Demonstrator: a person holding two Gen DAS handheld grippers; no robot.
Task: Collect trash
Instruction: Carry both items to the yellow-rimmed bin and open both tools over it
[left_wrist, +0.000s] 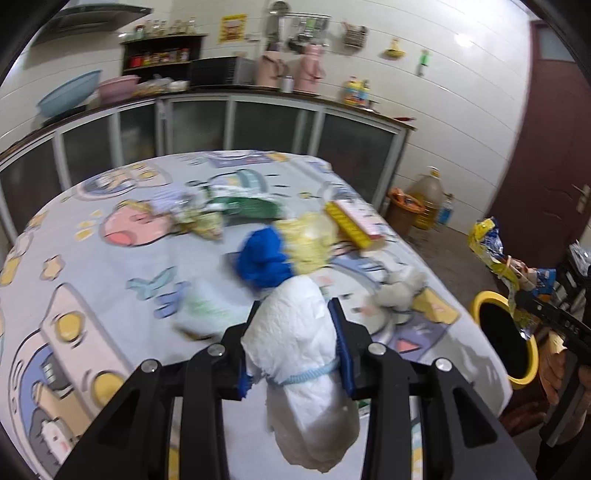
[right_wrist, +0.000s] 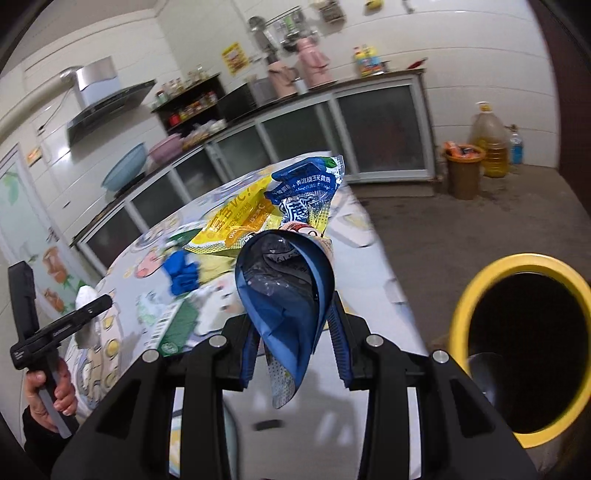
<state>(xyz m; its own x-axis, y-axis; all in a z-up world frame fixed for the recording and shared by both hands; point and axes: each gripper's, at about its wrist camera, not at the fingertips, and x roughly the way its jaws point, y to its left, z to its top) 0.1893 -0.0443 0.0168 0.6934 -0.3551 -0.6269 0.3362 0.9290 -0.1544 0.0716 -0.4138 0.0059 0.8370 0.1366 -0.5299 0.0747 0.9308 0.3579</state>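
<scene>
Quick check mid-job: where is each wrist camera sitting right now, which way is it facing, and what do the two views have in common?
Left wrist: on the left gripper, facing across the table toward the kitchen counter; it grips a white wad; the right gripper shows at right.
Right wrist: on the right gripper, facing along the table edge toward the counter; it grips a blue-and-yellow wrapper; the left hand and left gripper show at left.
Shared: table, blue glove, yellow-rimmed bin.

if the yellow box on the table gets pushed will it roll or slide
The yellow box lies flat on the tablecloth, so it would probably slide, not roll. Long and slim, it may pivot if nudged near one end. Likely light cardboard.
</scene>
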